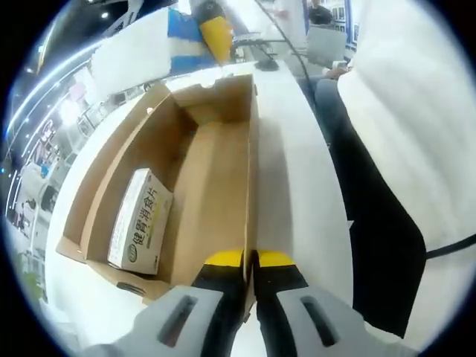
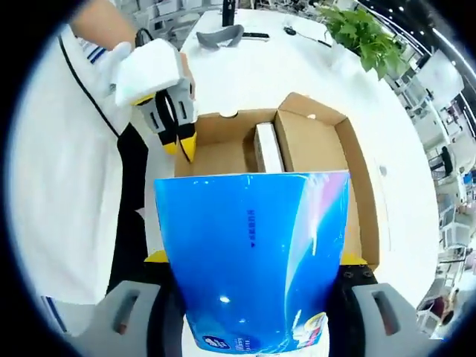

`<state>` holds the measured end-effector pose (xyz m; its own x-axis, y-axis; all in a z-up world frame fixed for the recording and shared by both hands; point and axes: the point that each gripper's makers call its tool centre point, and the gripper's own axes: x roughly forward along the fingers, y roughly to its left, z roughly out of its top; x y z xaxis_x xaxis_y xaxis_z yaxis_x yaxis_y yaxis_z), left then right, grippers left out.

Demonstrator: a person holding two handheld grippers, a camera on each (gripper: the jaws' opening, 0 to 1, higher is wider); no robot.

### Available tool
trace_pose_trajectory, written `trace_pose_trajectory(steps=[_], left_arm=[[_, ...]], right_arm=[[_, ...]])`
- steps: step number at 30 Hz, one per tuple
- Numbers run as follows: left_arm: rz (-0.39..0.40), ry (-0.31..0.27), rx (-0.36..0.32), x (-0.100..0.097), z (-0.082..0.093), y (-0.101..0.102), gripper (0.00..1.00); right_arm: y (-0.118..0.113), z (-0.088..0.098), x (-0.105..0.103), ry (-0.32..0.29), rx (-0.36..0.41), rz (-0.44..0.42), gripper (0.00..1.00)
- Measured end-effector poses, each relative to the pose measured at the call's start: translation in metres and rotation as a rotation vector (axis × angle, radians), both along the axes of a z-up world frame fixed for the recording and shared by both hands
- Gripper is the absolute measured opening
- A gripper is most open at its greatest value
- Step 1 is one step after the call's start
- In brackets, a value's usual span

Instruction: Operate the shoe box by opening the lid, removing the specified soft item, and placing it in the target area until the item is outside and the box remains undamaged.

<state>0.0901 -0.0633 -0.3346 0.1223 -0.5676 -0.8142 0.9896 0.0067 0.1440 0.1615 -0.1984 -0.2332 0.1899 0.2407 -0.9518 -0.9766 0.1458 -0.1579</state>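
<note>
A green potted plant (image 2: pixel 362 33) is sitting at the upper right of the right gripper view, a grey headset-like object (image 2: pixel 220 36) lying at top centre.

You have two grippers: the left gripper (image 1: pixel 249 260) and the right gripper (image 2: pixel 253 260). There is one cardboard box (image 1: pixel 216 171), open, on one white table (image 1: pixel 290 163). Inside the box you can count one small carton (image 1: pixel 140 221) (printed with characters on its side). There is one blue soft pack (image 2: pixel 253 253). At the far end of the table in the right gripper view you have one potted plant (image 2: pixel 364 33) and one grey curved object (image 2: pixel 221 36); what it is cannot be told. One person in a white top (image 2: pixel 52 171) stands beside the table.
</note>
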Motion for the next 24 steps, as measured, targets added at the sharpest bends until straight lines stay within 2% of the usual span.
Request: trace_pose_trajectory(steps=[2,6,18,20,24], left_arm=[[0.0,-0.006,0.0,0.0,0.0,0.0,0.03],[0.0,-0.004,0.001,0.0,0.0,0.0,0.03],[0.0,-0.008,0.0,-0.001,0.0,0.0,0.03],[-0.001,-0.01,-0.001,-0.001,0.0,0.0,0.03],[-0.005,-0.012,-0.001,-0.001,0.0,0.0,0.03]], right_arm=[[-0.003,0.001,0.002,-0.029,-0.016,0.031,0.77],[-0.006,0.004,-0.005,-0.005,0.0,-0.001,0.77],[-0.023,0.009,-0.018,-0.007,-0.008,0.005,0.77],[-0.03,0.011,-0.017,-0.013,-0.022,0.034,0.77],[-0.042,0.02,-0.016,-0.024,-0.06,0.035,0.77]])
